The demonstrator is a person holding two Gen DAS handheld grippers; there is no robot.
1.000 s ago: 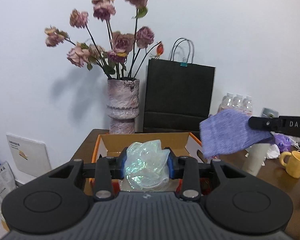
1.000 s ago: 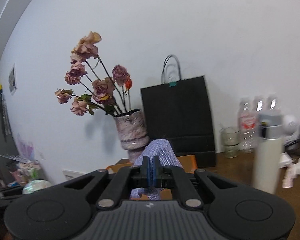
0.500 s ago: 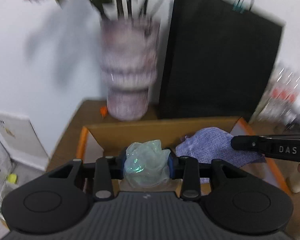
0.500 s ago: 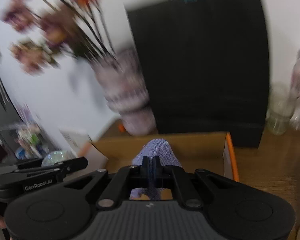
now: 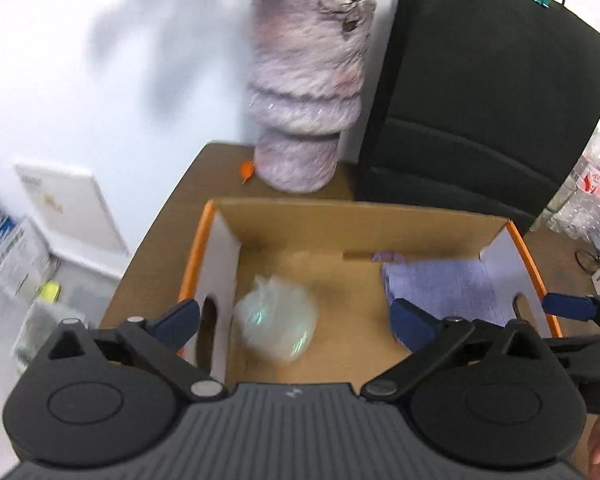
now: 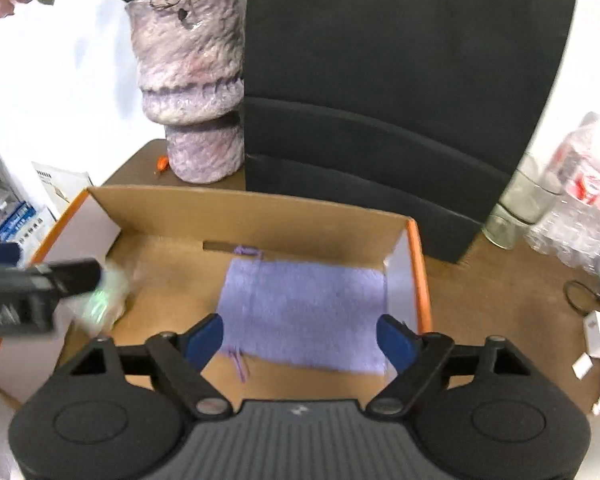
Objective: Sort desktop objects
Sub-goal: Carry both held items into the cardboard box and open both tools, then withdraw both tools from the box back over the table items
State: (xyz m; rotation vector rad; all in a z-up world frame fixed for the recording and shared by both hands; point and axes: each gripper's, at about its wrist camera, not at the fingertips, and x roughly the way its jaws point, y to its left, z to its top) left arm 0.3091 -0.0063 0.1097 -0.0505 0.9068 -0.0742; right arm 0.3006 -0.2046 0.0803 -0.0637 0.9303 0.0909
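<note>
Two blurred items in box, flower heads cropped

An iridescent crumpled plastic bundle lies in the cardboard box, near-left; a flat lavender knit cloth lies at its right.

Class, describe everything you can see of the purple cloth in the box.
The purple cloth is a lilac, knitted-looking pouch, roughly rectangular, with a thin drawstring trailing from its near corner. It lies flat on the floor of the cardboard box, on its right side, near the right wall. Nothing grips it: the right tool is opening above it.
</note>
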